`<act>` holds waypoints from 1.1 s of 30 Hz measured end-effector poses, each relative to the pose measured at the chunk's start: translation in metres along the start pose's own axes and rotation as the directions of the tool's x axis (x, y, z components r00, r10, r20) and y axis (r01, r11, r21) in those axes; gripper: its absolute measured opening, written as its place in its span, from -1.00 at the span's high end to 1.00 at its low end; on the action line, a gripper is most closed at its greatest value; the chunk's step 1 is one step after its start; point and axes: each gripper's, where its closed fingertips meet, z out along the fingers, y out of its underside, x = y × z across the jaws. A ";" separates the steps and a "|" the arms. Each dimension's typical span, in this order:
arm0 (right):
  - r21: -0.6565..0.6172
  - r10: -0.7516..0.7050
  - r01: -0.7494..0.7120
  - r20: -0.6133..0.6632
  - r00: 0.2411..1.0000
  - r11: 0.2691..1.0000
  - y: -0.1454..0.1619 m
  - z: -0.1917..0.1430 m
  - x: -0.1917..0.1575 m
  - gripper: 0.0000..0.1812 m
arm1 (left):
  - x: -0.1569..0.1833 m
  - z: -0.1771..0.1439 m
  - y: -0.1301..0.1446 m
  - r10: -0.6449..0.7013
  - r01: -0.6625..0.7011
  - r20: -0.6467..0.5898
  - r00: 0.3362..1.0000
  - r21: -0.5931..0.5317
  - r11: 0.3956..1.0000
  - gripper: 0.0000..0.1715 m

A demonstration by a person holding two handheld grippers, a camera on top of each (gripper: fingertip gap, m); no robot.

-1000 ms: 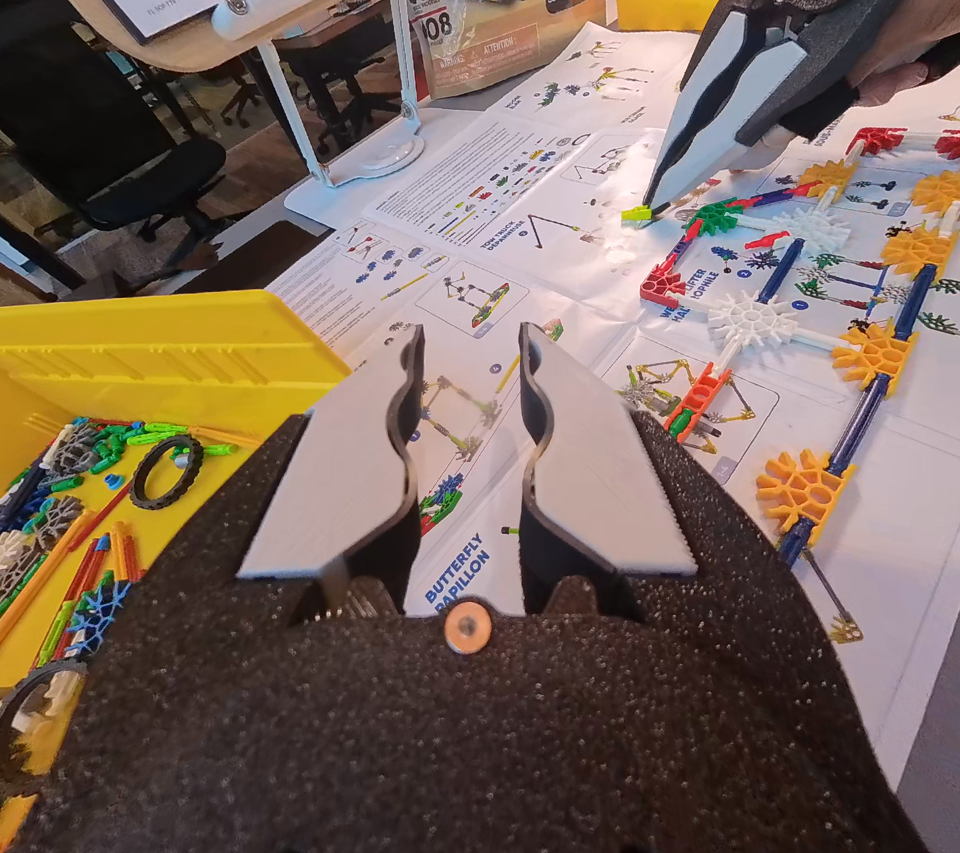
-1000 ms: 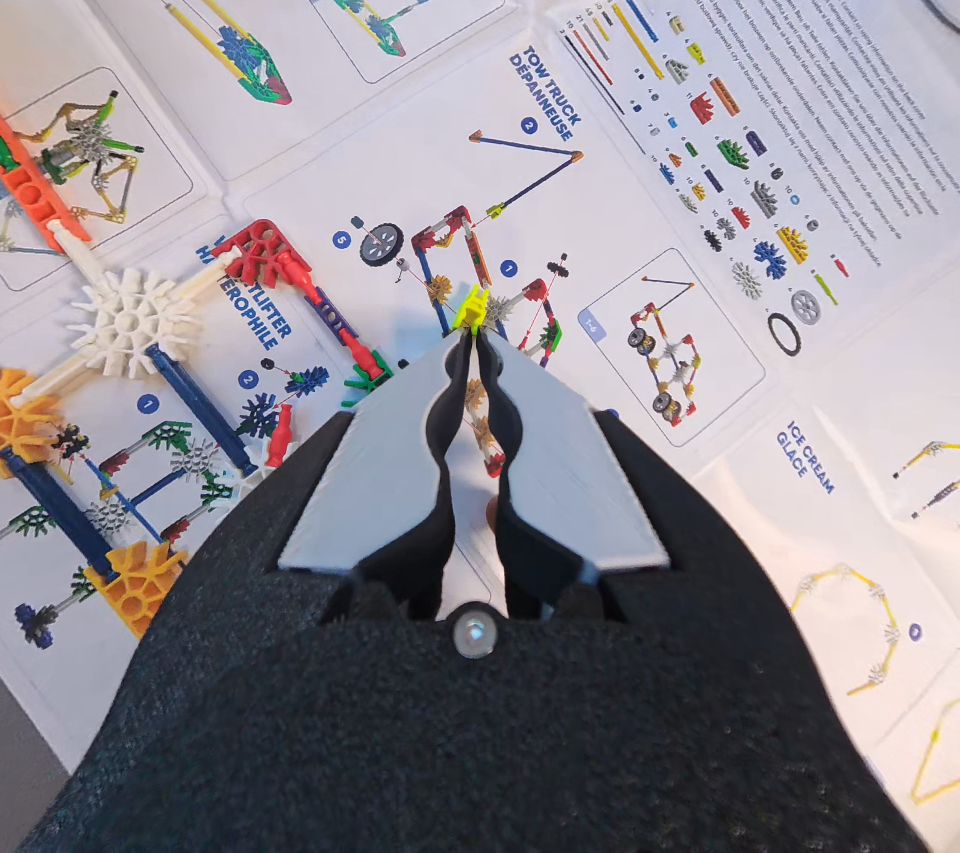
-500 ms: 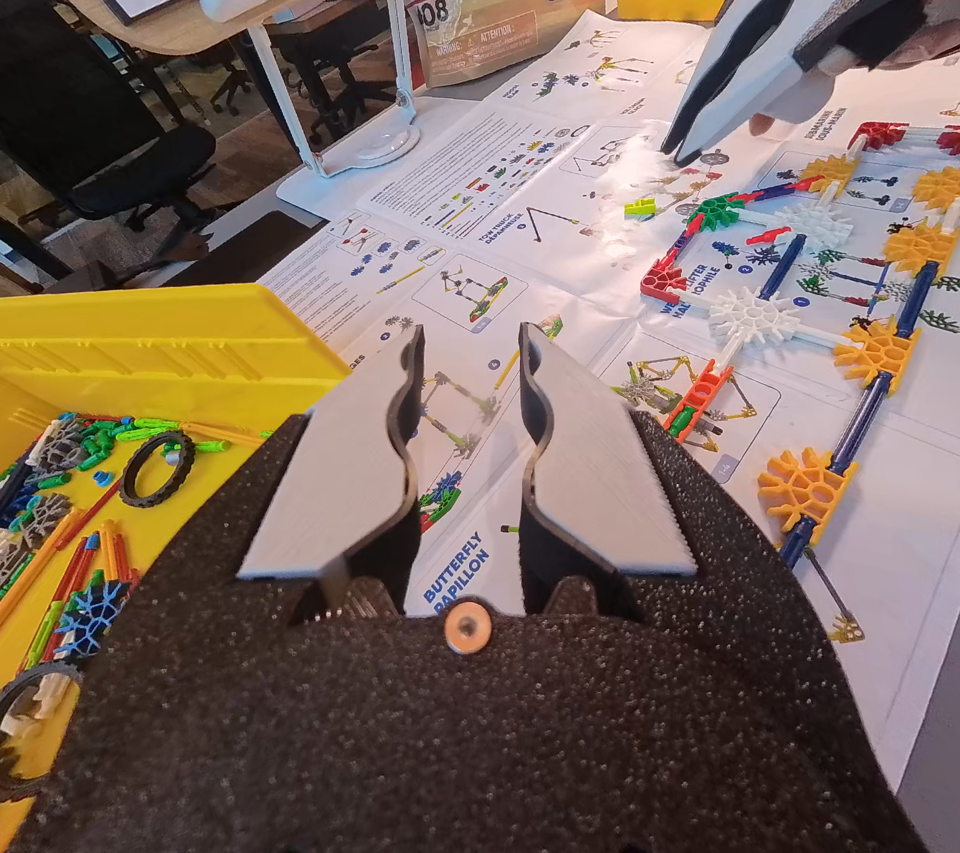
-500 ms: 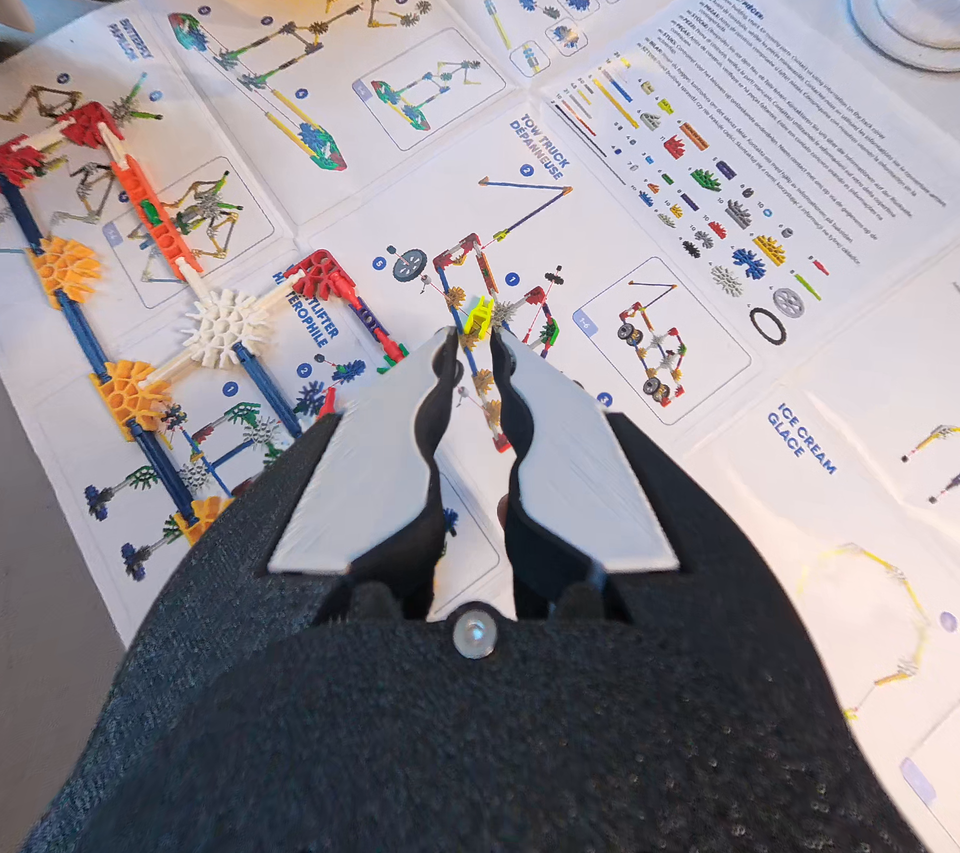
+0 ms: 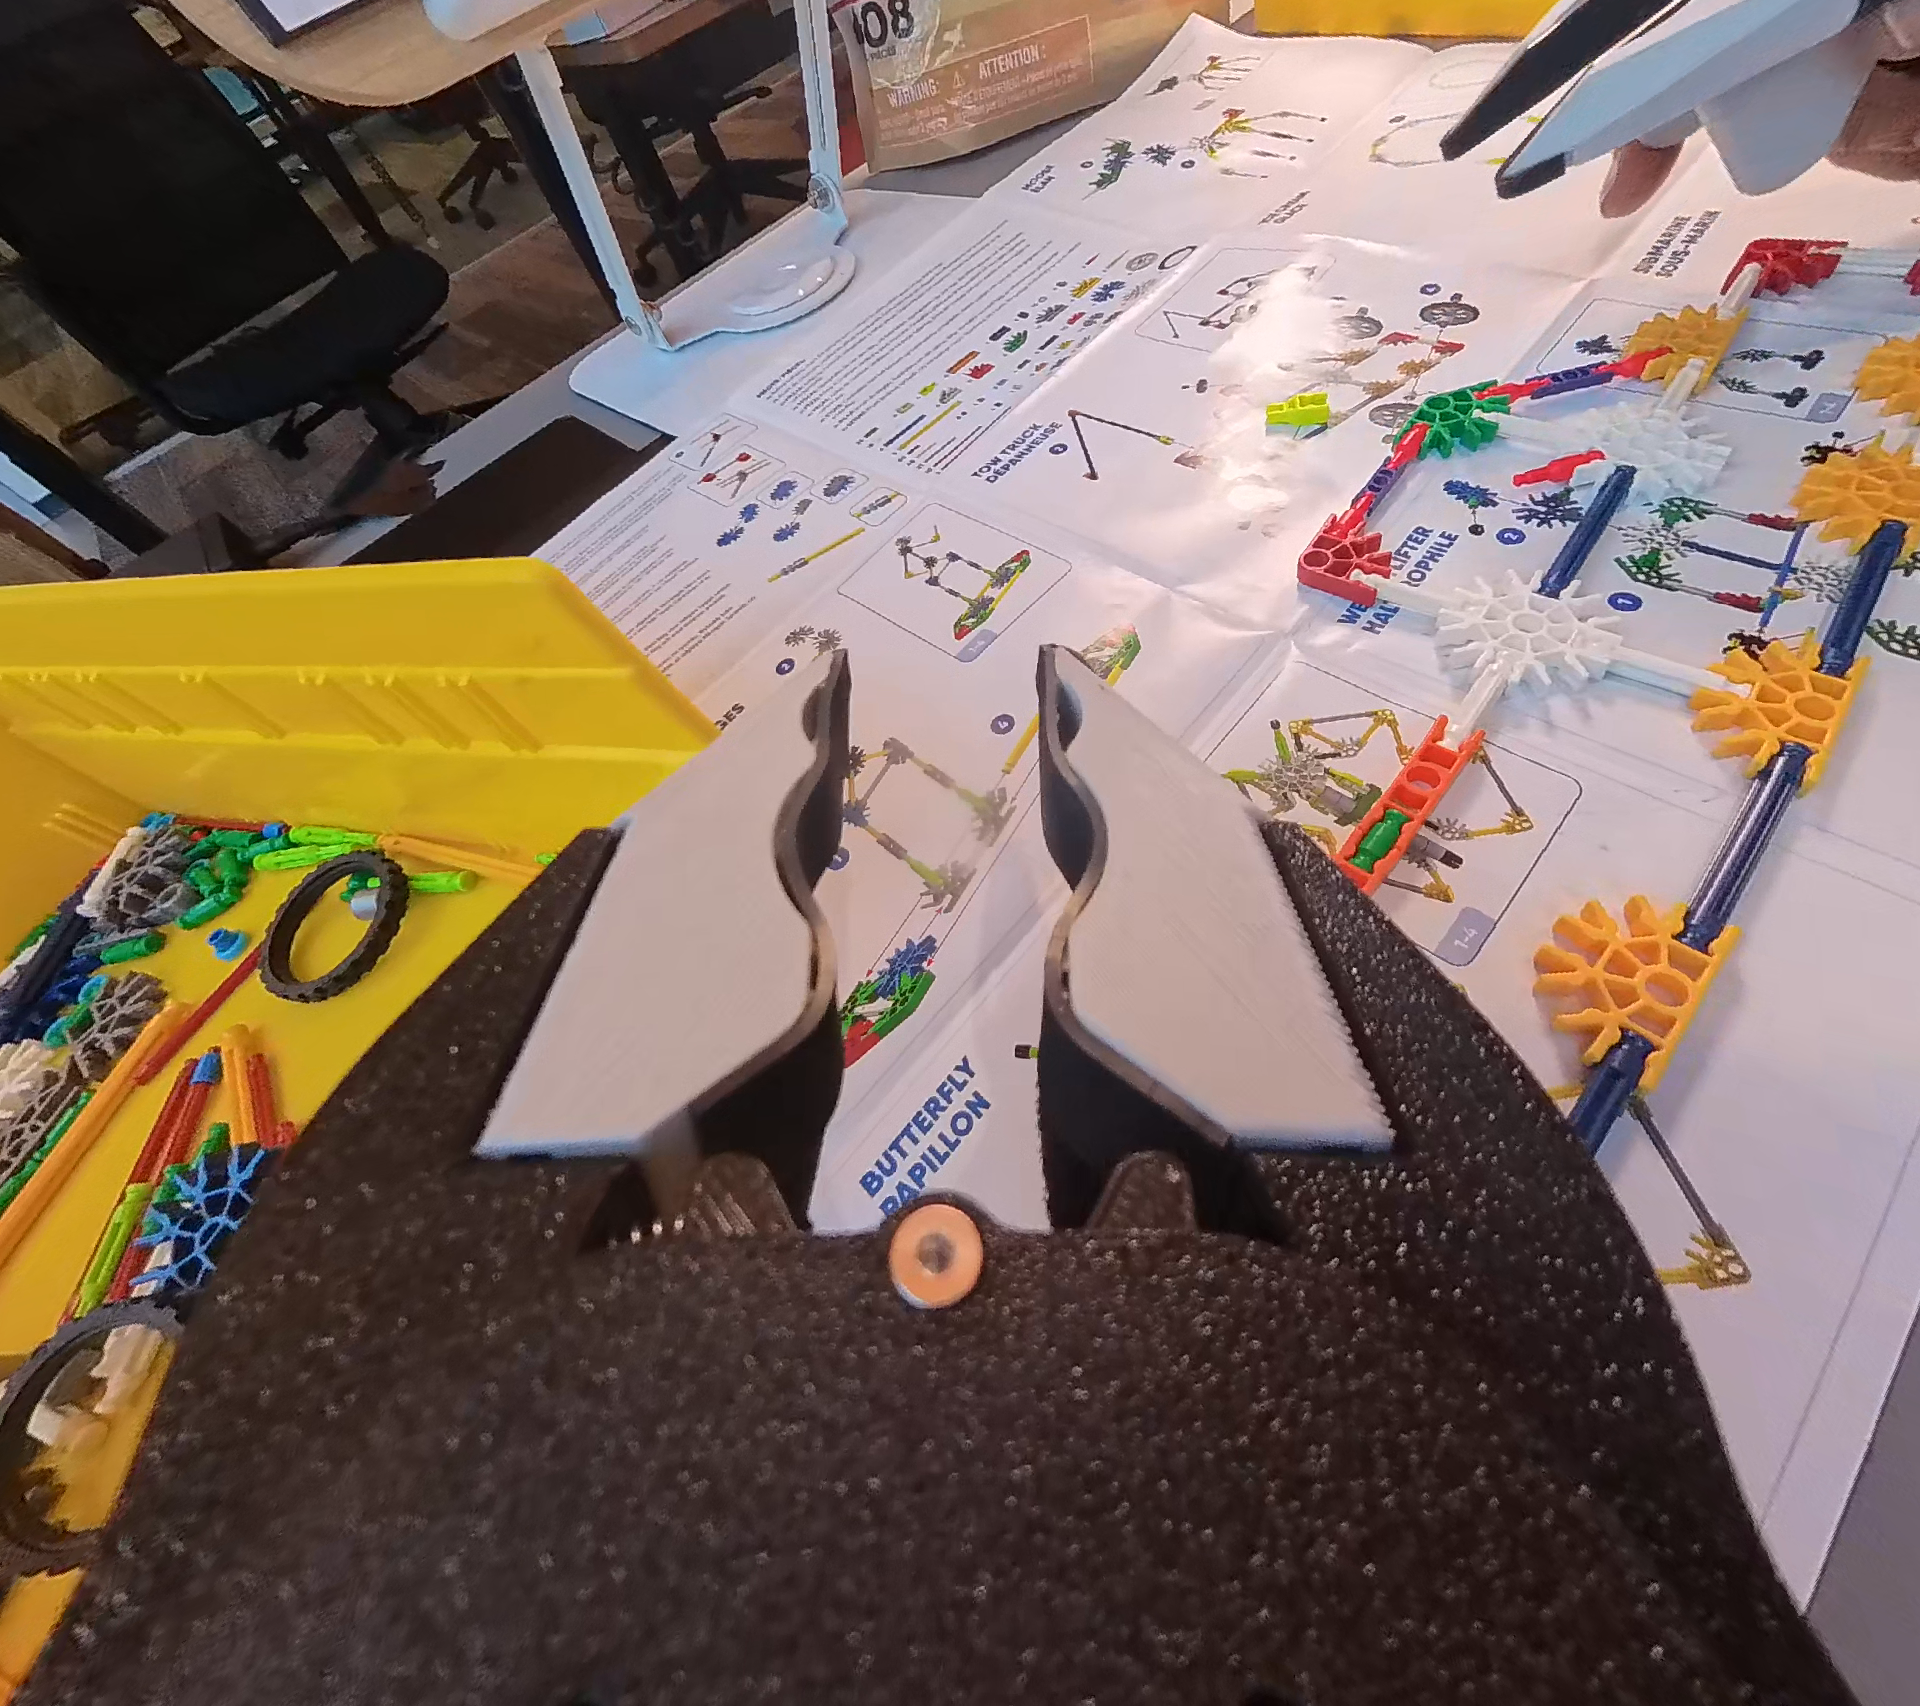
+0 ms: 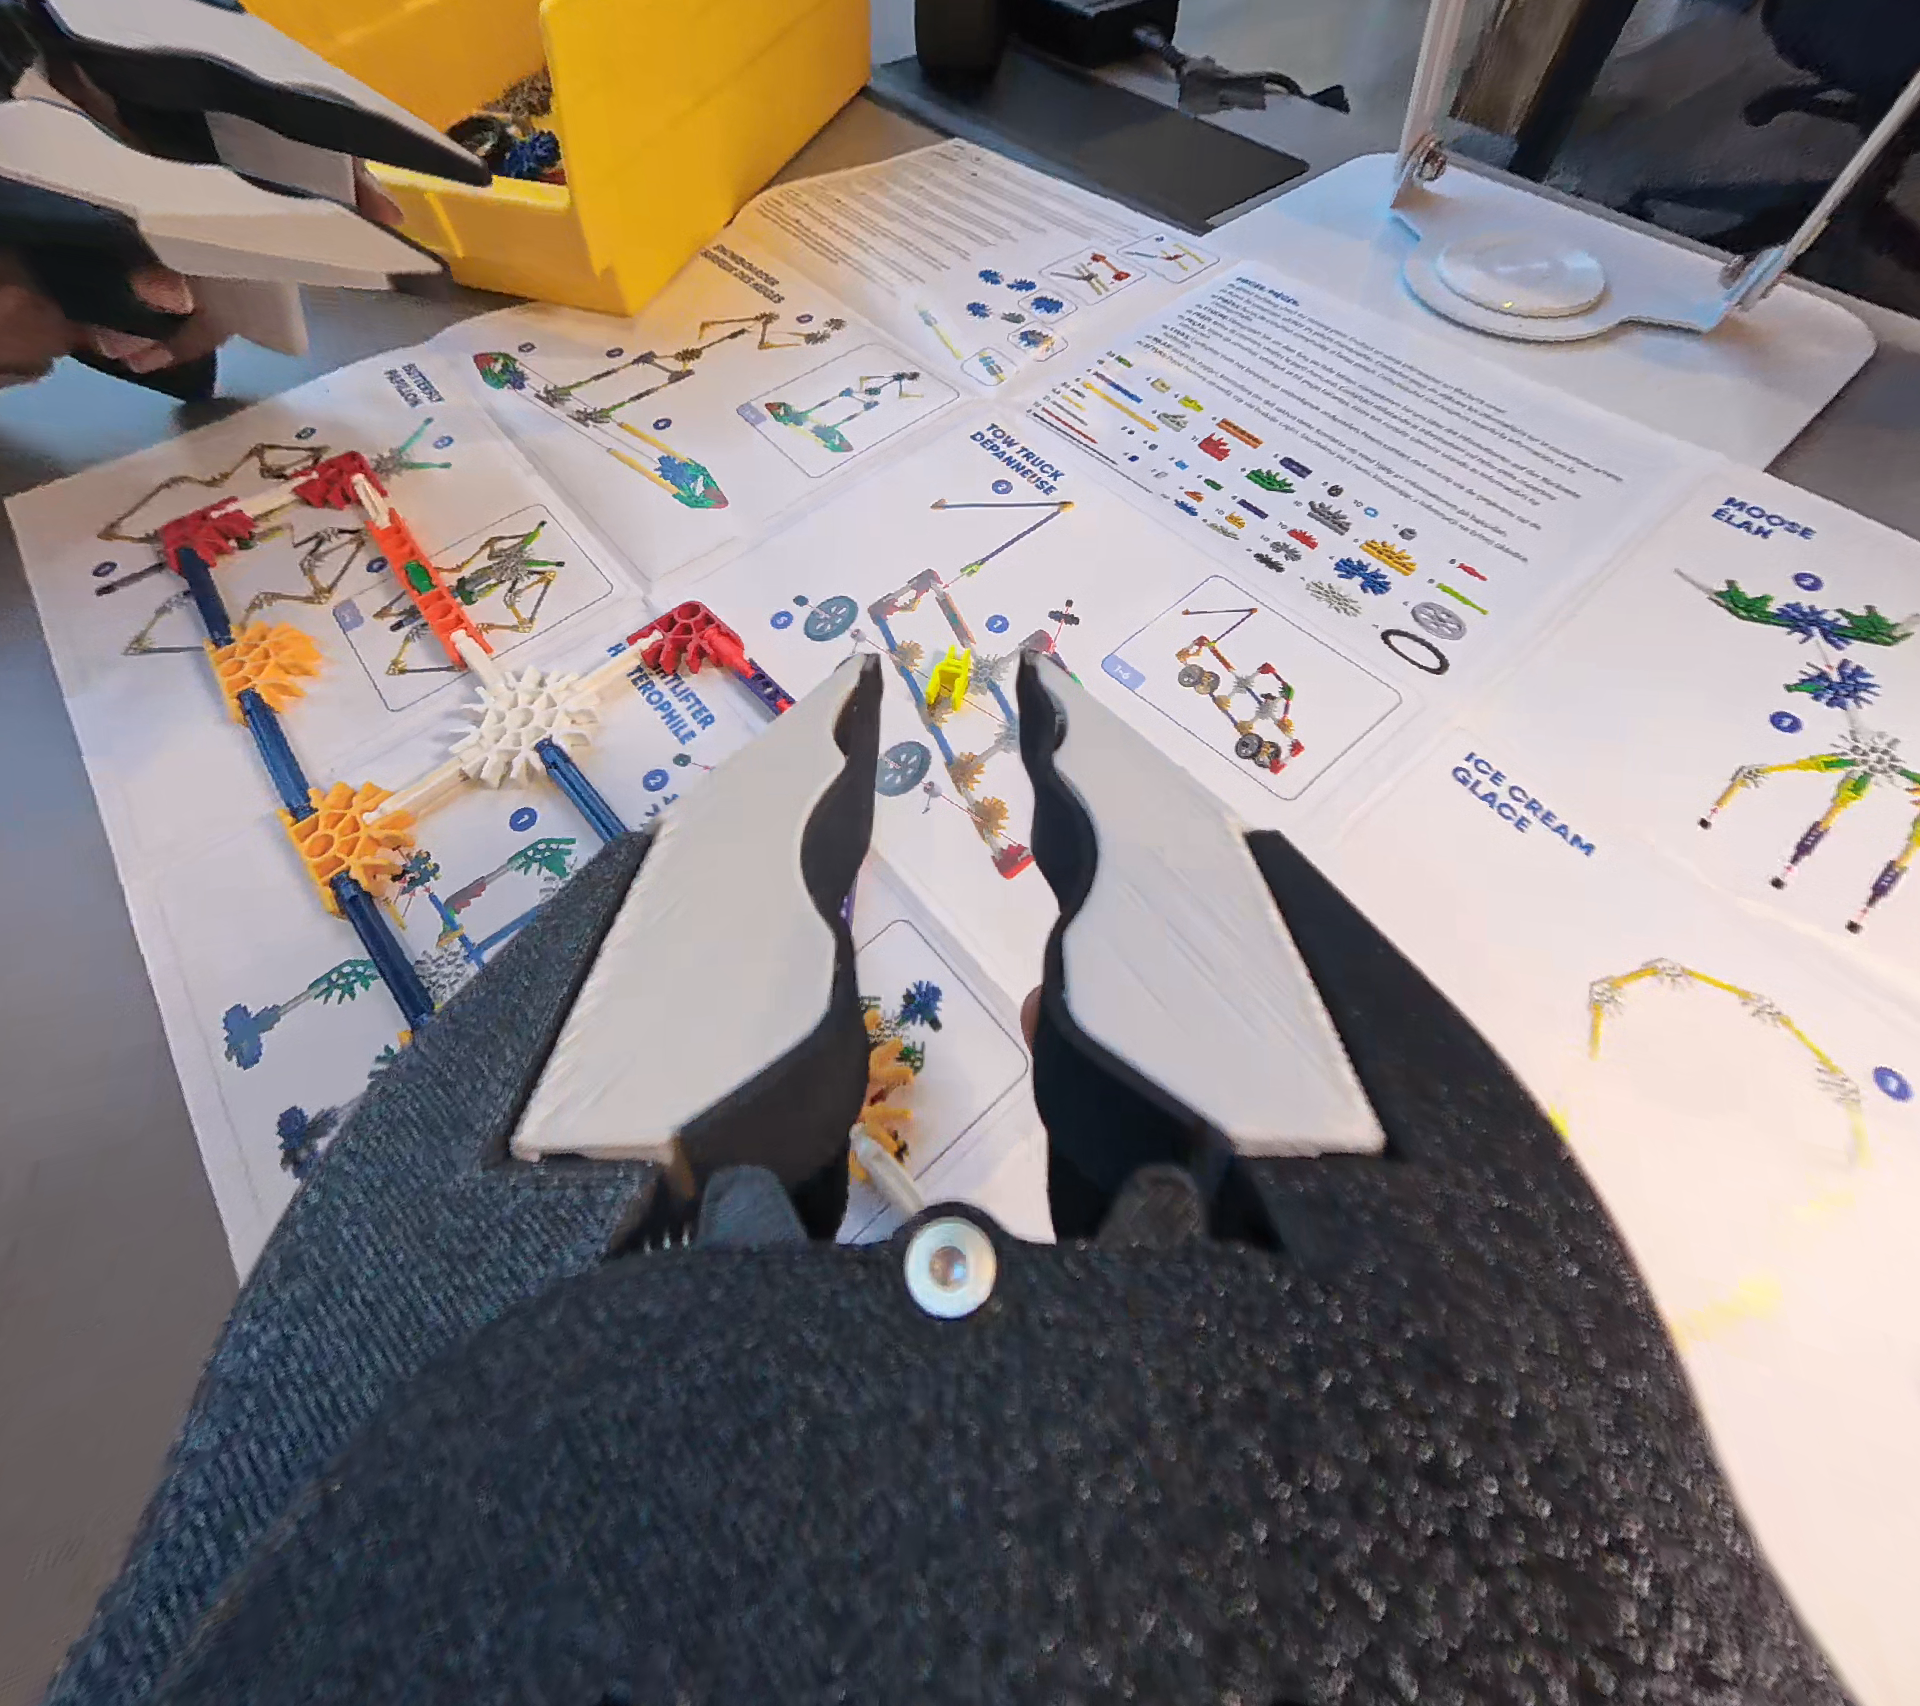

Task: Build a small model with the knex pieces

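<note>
Both claws held apart and empty above the printed paper instruction sheet (image 6: 1299,430).

The small lime-yellow plastic connector piece (image 6: 948,675) is seen at frame centre, lying between the right claw (image 6: 948,669) tips; judged light, stiff, best pinched across flat sides. Left claw (image 5: 940,669) nears the yellow plastic bin (image 5: 312,669).

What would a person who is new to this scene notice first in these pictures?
Probably the colourful toy frame of blue rods with orange and white connectors, lying flat on the big instruction sheet. Next, the yellow bin of loose parts beside the open left gripper. A small lime piece lies alone on the sheet, just beyond the open right gripper.
</note>
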 end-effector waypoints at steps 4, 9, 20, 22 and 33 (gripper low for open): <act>0.049 -0.037 0.040 -0.059 0.998 0.998 -0.001 -0.002 0.007 0.71 | -0.002 -0.002 -0.004 0.004 -0.004 0.018 1.000 0.025 1.000 0.62; 0.125 -0.044 0.055 -0.092 0.995 0.991 -0.019 -0.013 0.014 0.71 | -0.068 -0.065 -0.065 -0.057 0.003 0.227 0.972 0.230 0.973 0.69; 0.181 -0.091 0.113 -0.124 0.988 0.977 -0.027 -0.041 0.025 0.77 | -0.246 -0.210 0.129 -0.211 0.425 0.394 0.895 -0.605 0.673 0.76; 0.187 -0.085 0.108 -0.128 0.988 0.976 -0.027 -0.044 0.026 0.77 | -0.242 -0.217 0.163 -0.187 0.394 0.352 0.917 -0.729 0.560 0.74; 0.172 -0.057 0.080 -0.138 0.989 0.982 -0.015 -0.047 0.032 0.78 | -0.252 -0.223 0.211 -0.173 0.369 0.326 0.930 -0.834 0.410 0.87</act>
